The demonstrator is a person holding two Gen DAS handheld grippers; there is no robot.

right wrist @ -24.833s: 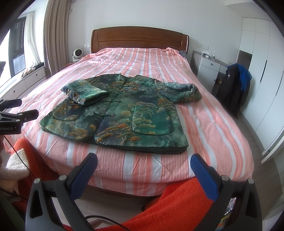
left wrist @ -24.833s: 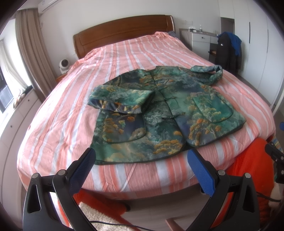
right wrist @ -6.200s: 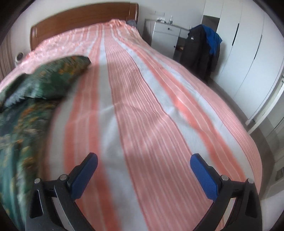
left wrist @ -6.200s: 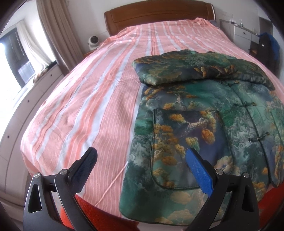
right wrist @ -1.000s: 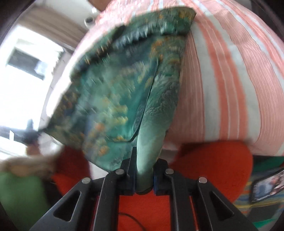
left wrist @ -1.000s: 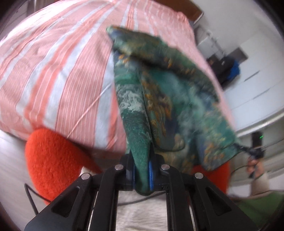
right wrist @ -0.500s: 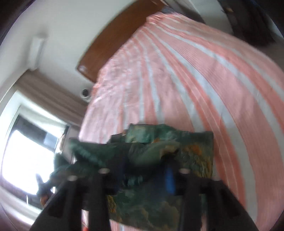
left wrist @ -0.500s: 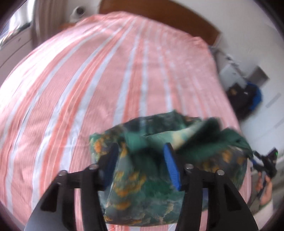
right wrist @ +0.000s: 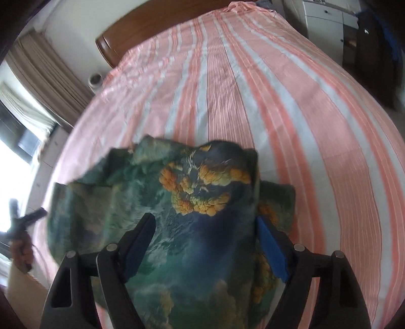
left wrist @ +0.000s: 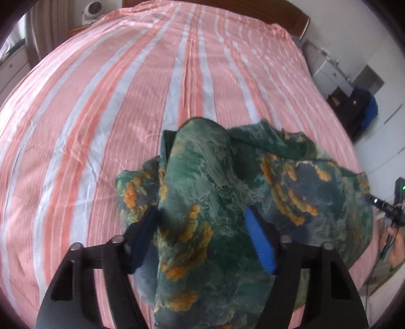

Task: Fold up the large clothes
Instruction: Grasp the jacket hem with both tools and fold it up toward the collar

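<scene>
Now, left gripper [left wrist: 202,240]: parting, jacket [left wrist: 215,202] fold lying loose between jaws.
Right gripper [right wrist: 205,243]: likewise.
Risk: fabric snagging pads, dragging fold off bed [left wrist: 101,101].

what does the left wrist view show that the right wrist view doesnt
Only the left wrist view: the left tool with a fold of the green printed jacket between its blue pads, a green indicator light at the right edge, and a white round fan clearly seen top left.

Only the right wrist view: the right tool with its blue pads wide apart on either side of the jacket, beige curtains, and a bright window.

Both: the jacket bunched on the pink and white striped bedsheet, the brown wooden headboard, and both tools' jaws just opened.
</scene>
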